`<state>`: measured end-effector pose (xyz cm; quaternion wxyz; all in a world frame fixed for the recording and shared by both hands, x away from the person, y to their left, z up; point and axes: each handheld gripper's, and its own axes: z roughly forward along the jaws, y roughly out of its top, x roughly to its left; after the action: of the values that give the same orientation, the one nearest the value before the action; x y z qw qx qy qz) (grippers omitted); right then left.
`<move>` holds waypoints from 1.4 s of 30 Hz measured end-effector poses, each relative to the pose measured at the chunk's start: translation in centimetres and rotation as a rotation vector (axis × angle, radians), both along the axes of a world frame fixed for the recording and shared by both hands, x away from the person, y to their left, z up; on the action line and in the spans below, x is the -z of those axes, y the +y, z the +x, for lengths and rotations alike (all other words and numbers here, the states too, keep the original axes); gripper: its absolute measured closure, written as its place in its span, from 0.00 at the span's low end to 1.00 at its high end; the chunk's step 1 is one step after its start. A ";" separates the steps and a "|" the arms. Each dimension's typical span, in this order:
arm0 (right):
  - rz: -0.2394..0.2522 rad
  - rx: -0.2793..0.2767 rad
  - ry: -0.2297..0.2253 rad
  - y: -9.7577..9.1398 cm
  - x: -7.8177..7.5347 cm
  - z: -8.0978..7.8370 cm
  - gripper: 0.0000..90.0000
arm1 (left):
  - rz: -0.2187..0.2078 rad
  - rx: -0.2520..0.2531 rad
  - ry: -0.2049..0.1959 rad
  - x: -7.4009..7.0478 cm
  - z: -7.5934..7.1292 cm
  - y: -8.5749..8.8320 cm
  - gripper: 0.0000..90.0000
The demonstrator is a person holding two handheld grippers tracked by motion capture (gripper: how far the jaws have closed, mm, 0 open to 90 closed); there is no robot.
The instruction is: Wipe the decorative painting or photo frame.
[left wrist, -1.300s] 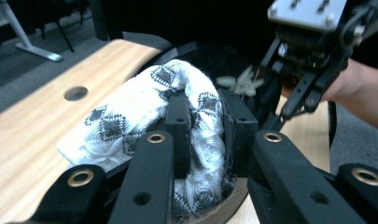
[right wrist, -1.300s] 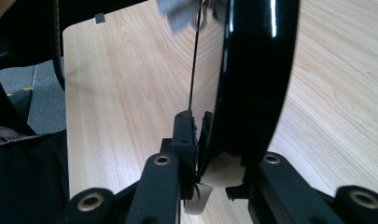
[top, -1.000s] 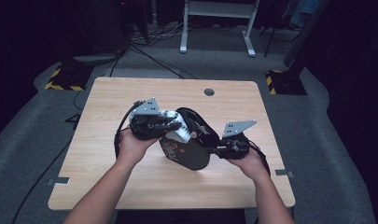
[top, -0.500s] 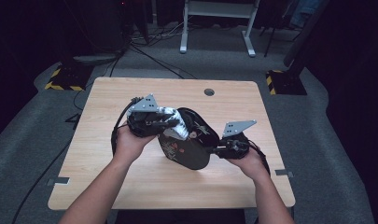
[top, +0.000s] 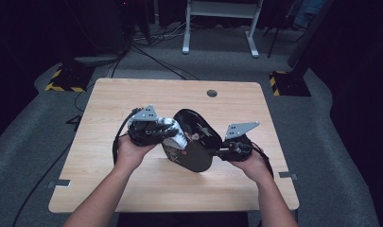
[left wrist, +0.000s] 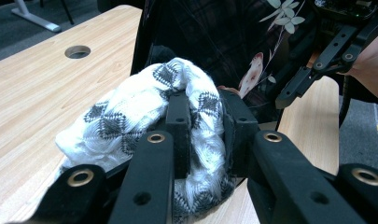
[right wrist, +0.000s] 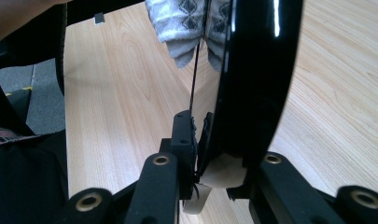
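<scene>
Table (top: 132, 101): light wood, round hole (top: 212, 93) near far edge.
Left tool (top: 172, 136): clamped on white patterned cloth (top: 176, 135), pressed against black oval tray (top: 194, 139).
Right tool (top: 216, 152): gripping tray's right rim, tray tilted.

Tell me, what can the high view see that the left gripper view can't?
High view: the whole table, the person's forearms and the grey floor. Left gripper view: up close, the diamond pattern on the cloth and a bird painted on the black tray. Both: cloth, tray, and the table's round hole.
</scene>
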<state>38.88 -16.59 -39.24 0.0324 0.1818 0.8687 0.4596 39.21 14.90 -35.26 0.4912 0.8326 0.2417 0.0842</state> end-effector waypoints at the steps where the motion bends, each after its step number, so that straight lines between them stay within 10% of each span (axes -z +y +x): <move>1: 0.000 0.000 -0.001 0.0 0.0 0.0 0.86 | -0.001 0.006 -0.005 -0.2 0.0 -0.2 0.85; 7: 0.000 0.001 0.001 0.0 0.0 0.0 0.86 | 0.027 0.020 -0.075 -2.1 -0.6 -1.9 0.85; 17: -0.003 0.007 -0.001 0.0 0.0 0.0 0.86 | 0.049 0.055 -0.024 0.8 -0.7 -2.4 0.85; 29: -0.006 0.006 0.000 0.0 0.0 0.0 0.86 | 0.066 0.075 -0.081 -1.5 -0.9 -3.6 0.85; 42: -0.003 0.007 0.003 0.1 0.0 0.0 0.86 | 0.081 0.091 -0.010 1.5 -0.9 -3.3 0.85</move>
<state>38.92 -16.44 -39.27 0.0329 0.1852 0.8689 0.4579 38.27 11.61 -36.80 0.4614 0.8615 0.1978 0.0757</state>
